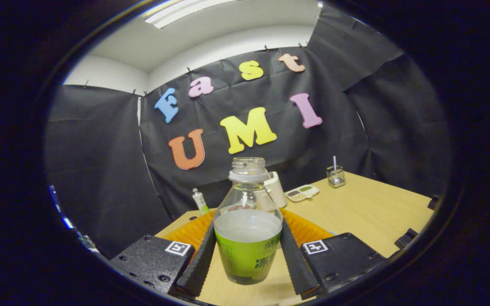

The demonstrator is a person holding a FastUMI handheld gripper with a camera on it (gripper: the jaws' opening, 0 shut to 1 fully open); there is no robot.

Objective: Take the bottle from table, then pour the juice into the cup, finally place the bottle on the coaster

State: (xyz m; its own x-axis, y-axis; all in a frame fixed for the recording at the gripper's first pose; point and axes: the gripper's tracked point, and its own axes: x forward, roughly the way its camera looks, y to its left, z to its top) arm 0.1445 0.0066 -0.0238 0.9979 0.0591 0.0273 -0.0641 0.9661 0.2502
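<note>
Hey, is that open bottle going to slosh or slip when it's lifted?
The bottle has no cap and is about half full, so tilting would likely spill. Its smooth, clear wall may slip, though the tool presses both sides at the label. Probably moderately heavy.

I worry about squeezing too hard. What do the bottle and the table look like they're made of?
The bottle, held between the claw fingers, looks like clear glossy plastic, possibly glass: see-through neck with highlights, green label wrap below. The table looks like light wood or laminate, matte, with faint grain.
</note>
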